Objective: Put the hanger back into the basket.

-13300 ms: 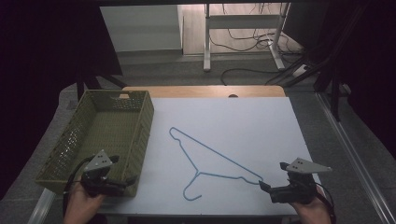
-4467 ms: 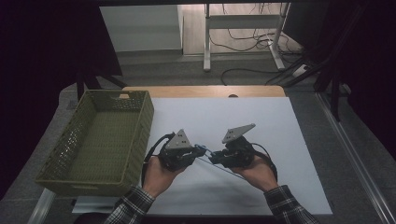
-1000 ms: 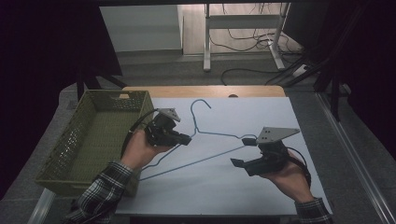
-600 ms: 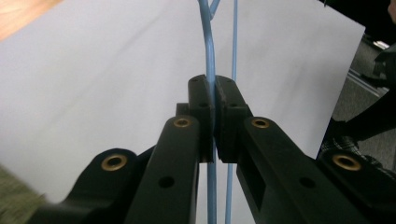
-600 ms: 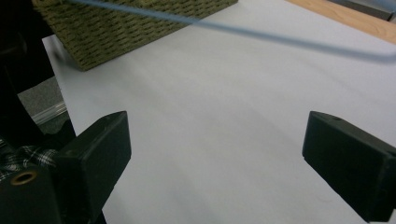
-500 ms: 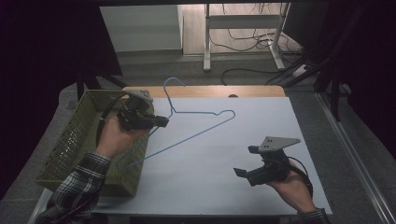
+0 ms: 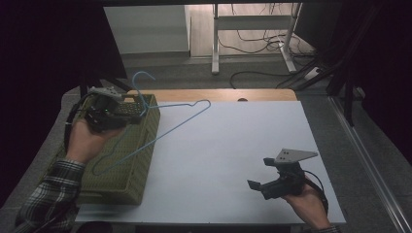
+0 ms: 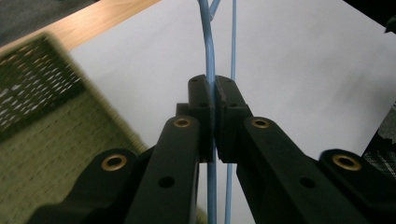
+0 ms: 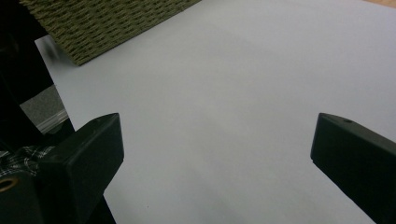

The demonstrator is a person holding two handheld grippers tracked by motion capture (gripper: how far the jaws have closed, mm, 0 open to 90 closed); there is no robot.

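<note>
Blue wire hanger (image 7: 163,130) pinched in left gripper (image 7: 127,112) fingers, hook up-left, long axis slanting over basket (image 7: 145,160); right gripper (image 7: 260,186) fingers wide, empty.

In the left gripper view, the woven green basket (image 8: 56,135) is smeared by motion blur, and the blue wire hanger (image 8: 211,60) runs off both top and bottom edges.

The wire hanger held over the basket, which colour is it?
Light blue. The wire hanger shows it best in the left gripper view, against the white table.
</note>
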